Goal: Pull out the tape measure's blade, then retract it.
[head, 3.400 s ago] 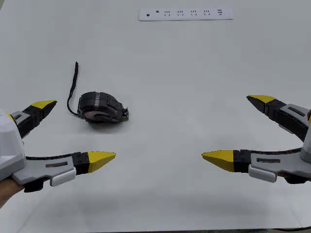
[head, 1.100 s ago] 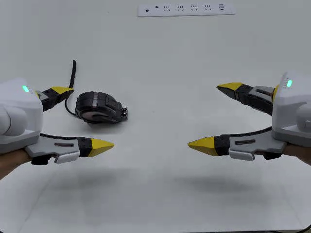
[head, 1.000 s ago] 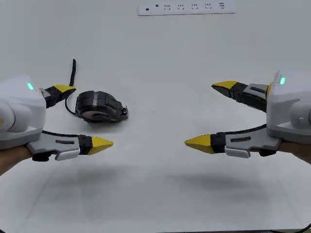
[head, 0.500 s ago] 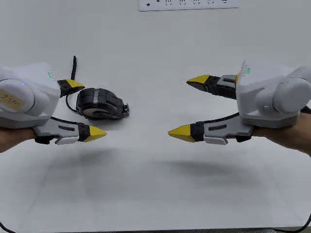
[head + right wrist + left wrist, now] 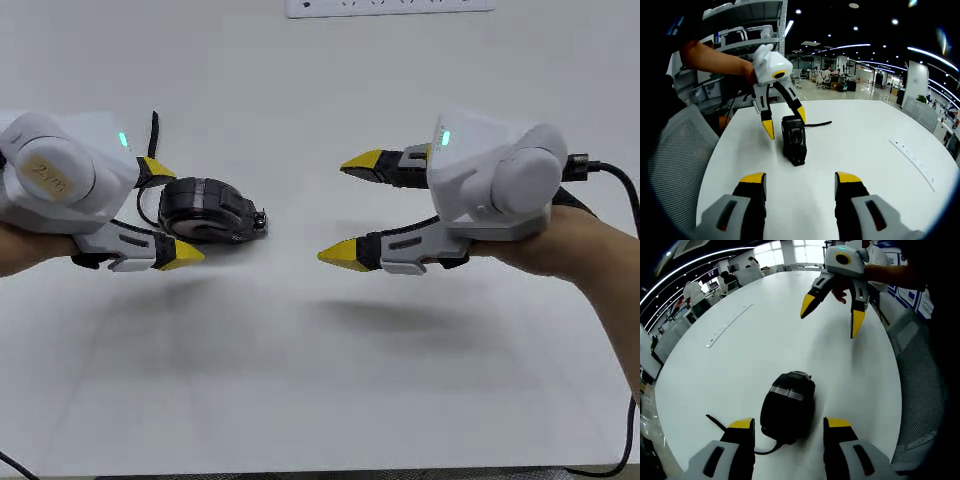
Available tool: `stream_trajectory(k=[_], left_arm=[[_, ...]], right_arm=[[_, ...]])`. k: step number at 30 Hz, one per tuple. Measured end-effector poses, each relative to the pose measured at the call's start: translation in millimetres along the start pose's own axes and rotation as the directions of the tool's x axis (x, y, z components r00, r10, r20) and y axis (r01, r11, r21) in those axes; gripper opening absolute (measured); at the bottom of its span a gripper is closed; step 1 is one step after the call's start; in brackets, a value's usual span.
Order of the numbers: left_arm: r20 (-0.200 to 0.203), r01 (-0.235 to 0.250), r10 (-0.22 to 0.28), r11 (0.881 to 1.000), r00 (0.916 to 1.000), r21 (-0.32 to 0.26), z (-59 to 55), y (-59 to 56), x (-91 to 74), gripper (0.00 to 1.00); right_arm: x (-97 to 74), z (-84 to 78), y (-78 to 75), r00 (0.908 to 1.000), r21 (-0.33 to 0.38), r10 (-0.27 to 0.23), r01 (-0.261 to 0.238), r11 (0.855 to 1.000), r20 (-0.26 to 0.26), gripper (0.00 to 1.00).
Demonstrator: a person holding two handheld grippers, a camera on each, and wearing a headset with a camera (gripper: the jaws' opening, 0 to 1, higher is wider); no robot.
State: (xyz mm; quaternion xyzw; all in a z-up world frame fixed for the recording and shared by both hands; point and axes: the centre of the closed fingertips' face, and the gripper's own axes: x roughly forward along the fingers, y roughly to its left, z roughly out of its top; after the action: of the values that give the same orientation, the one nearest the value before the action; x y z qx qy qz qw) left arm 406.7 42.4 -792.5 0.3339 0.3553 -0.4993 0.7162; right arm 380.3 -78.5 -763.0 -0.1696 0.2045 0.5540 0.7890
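Head view: one black tape measure on the white bench, left of centre, flat on its side. Blade wound in, with just the hook at the case's right end. One black wrist strap trailing from the case's left side toward the far edge.

Two grippers, each held in one hand, both with yellow-tipped jaws pointing inward at each other.

Left gripper right at the tape measure, jaws spread wide and straddling the case: one jaw on the far side, one on the near side. Seen from the left gripper view, case between the two yellow tips with a narrow strip of bench on either side, so not clamped. Firm contact impossible to judge from the head view, where the near tip overlaps the case's lower edge.

Right gripper right of centre, well apart from the tape measure, above bare bench, jaws likewise wide apart and holding nothing. Confirmed in the right gripper view: open bench between its two tips, tape measure farther ahead between the other gripper's jaws.

One white power strip at the far edge of the bench, lying flat, well apart from everything else.
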Motion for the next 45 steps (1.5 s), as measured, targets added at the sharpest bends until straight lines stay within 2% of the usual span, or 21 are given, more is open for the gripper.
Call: stream_trajectory(k=[11,14,19,32,36,45], left_arm=[[-0.055,0.041,-0.038,0.998,0.9978,0.043,-5.1,4.8,7.8,0.41],[-0.058,0.051,-0.049,0.998,0.9971,0.040,-5.4,4.1,8.9,0.35],[-0.066,0.057,-0.054,0.997,0.9964,0.047,-6.7,3.9,11.8,0.32],[-0.067,0.079,-0.076,0.996,0.9949,0.050,-7.4,3.1,11.8,0.31],[-0.075,0.079,-0.073,0.994,0.9945,0.072,-7.7,4.3,12.3,0.30],[-0.078,0.082,-0.077,0.995,0.9940,0.055,-8.3,4.0,13.4,0.30]], right_arm=[[29.1,-2.6,-3.0,0.9989,-0.046,0.045,-0.046,0.998,-0.014,0.46],[35.5,-3.2,-4.1,0.9984,-0.054,0.054,-0.055,0.997,-0.015,0.44],[49.7,-7.9,-4.0,0.9961,-0.074,0.082,-0.084,0.994,-0.034,0.40],[75.7,-11.2,-3.1,0.9901,-0.084,0.131,-0.135,0.987,-0.052,0.29],[81.7,-11.2,-4.0,0.9886,-0.090,0.140,-0.145,0.985,-0.056,0.26],[91.9,-11.2,-1.5,0.9835,-0.079,0.171,-0.175,0.981,-0.058,0.20]])
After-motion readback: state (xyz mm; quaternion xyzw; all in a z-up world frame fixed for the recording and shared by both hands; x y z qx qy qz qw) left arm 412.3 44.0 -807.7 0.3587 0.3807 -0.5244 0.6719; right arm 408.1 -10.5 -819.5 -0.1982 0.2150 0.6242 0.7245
